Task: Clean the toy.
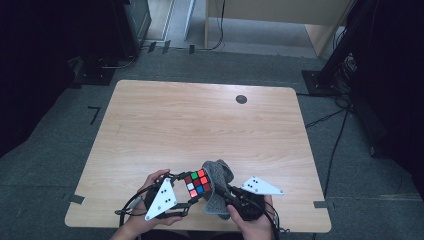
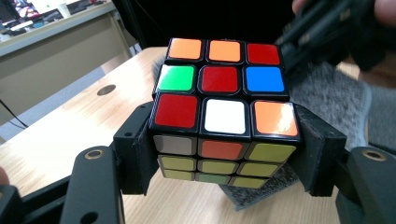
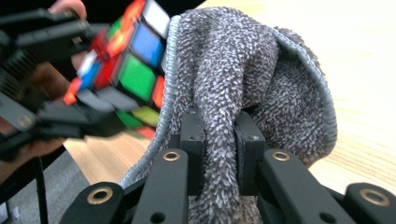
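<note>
At the near edge of the bench (image 1: pixel 150 125), we read the moment like this:

Left hand-held gripper (image 1: pixel 189 189): clamped on the puzzle cube (image 1: pixel 198 183); in the left gripper view its two jaws press the cube's (image 2: pixel 224 116) lowest layer from either side, and the cube is held clear above the wood.

Right hand-held gripper (image 1: pixel 223 191): narrow, pinching a fold of the grey cloth (image 1: pixel 218 175); in the right gripper view the terry pile (image 3: pixel 233 74) is squeezed between the jaws and bulges up above them.

Cube relative to the right hand-held gripper: just ahead of its jaws and to their left in its own view, tilted, with the cloth's hemmed edge lying against the cube's (image 3: pixel 135 60) side.

Cloth relative to the left hand-held gripper: beyond and to the right of its jaws, draped behind the cube, part of it trailing under the cube toward the bench.

Step in hand: we judge this to be wiping the cube, one tool steadying it while the other brings the cloth against a face.

Next move: we would drag the cloth across the face it touches, with the left grip firm enough that the cube does not twist or slip. We should keep the cloth's loose edge from snagging between the layers.
</note>
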`<act>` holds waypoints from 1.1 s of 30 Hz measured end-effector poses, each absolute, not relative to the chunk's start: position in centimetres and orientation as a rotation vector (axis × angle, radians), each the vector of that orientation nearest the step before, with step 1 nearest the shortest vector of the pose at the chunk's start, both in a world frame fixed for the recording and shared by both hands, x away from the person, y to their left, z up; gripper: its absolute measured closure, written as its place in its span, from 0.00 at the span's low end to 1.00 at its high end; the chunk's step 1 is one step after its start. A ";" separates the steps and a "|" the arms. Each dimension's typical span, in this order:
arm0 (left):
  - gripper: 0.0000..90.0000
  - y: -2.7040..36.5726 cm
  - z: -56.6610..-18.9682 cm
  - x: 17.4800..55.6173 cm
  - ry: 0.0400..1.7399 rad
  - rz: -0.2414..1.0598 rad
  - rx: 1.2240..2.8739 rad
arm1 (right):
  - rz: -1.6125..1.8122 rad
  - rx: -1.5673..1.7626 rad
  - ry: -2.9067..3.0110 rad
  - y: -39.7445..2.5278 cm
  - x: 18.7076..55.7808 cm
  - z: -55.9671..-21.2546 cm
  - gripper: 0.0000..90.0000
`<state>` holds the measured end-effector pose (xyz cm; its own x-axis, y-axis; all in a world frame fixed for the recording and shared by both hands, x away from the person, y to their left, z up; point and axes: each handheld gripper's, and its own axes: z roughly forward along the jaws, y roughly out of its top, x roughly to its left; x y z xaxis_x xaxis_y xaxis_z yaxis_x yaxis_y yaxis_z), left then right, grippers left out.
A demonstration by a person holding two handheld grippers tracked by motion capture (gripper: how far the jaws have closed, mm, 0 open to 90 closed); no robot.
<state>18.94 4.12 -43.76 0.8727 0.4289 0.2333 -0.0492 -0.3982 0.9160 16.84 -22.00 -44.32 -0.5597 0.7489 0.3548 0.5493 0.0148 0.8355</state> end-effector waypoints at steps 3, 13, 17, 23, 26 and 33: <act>0.38 4.7 -43.4 19.2 0.298 0.499 1.887 | 1.564 1.362 2.106 -22.0 16.9 -44.5 0.87; 0.38 5.0 -43.7 19.6 0.267 0.450 1.888 | 1.806 1.290 1.982 -23.2 16.2 -42.8 0.87; 0.38 4.6 -43.8 19.1 0.229 0.446 1.899 | 1.852 1.195 2.005 -22.5 15.6 -42.2 0.87; 0.37 5.2 -43.4 19.1 0.235 0.433 1.863 | 1.819 1.227 2.041 -22.4 16.1 -43.2 0.87; 0.37 5.3 -43.4 19.2 0.239 0.423 1.848 | 1.814 1.239 2.059 -22.3 16.3 -43.4 0.87; 0.37 4.9 -43.9 19.2 0.235 0.442 1.875 | 1.829 1.248 2.047 -22.5 16.2 -43.2 0.87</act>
